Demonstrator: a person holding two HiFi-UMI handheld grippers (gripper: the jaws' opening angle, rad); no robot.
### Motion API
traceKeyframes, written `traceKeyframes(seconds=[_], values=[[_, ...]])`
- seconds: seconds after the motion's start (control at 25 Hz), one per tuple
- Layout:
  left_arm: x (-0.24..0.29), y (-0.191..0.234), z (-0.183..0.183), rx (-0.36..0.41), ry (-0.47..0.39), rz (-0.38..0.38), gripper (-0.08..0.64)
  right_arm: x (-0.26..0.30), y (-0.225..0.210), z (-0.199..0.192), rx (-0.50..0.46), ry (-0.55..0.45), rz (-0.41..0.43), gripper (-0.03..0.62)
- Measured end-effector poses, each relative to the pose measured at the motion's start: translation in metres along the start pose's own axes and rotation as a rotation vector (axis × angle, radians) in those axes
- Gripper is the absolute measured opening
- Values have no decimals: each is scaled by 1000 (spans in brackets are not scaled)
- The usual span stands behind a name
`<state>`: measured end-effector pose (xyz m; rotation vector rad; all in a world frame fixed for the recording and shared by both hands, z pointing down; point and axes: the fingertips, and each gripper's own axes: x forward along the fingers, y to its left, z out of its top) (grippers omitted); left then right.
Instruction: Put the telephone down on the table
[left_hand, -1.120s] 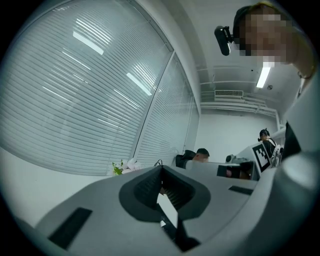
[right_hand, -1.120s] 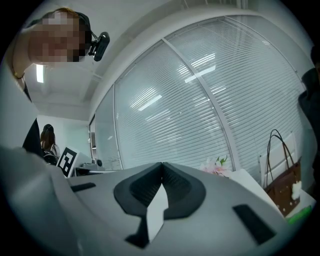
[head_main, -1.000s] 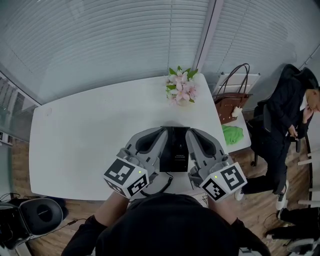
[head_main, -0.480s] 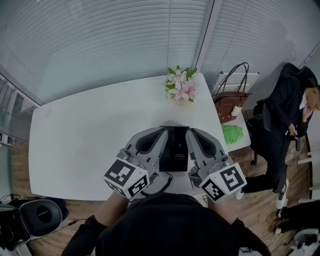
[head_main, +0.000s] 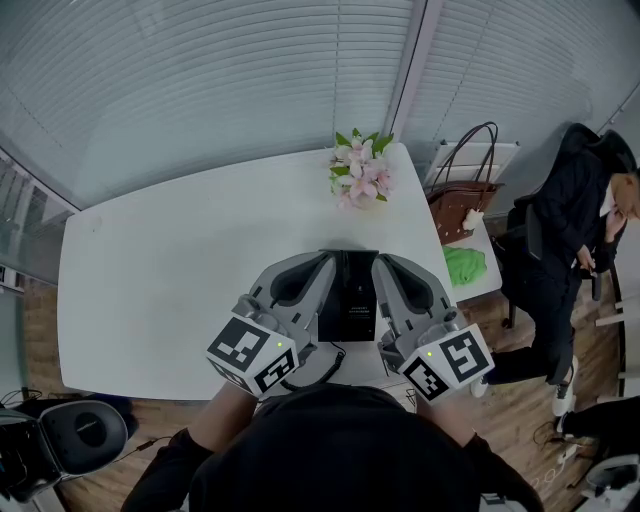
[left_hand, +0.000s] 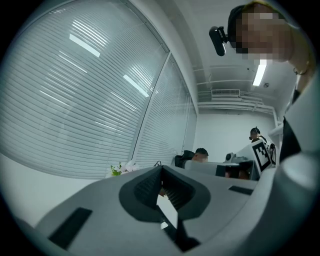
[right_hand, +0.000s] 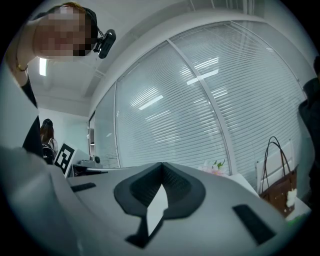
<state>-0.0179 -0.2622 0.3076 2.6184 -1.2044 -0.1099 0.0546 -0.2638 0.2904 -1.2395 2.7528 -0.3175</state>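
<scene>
On one desk (head_main: 150, 270): one black telephone (head_main: 352, 295), one flower bunch (head_main: 360, 178) (pink). Flanking the telephone, two more: left gripper (head_main: 322, 263) and right gripper (head_main: 385, 263), both closed, empty.

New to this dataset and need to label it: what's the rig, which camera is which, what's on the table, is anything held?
There is no robot here: a person holds a hand-held gripper in each hand. The top-down picture comes from a camera on their head. The other two cameras ride on the grippers and look along the jaws. The left hand-held gripper and the right hand-held gripper both have their jaws shut, with nothing between them. They flank a black telephone, which seems to lie on the white table near its front edge. Pink flowers stand at the far edge. A brown handbag sits beside the table's right end.
</scene>
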Motion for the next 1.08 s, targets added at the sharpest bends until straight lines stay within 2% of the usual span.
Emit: traceKeyframes(seconds=[1.08], values=[[5,4,0,1,-2,3,14,2,-7,-1,-10,-5,-20,5]])
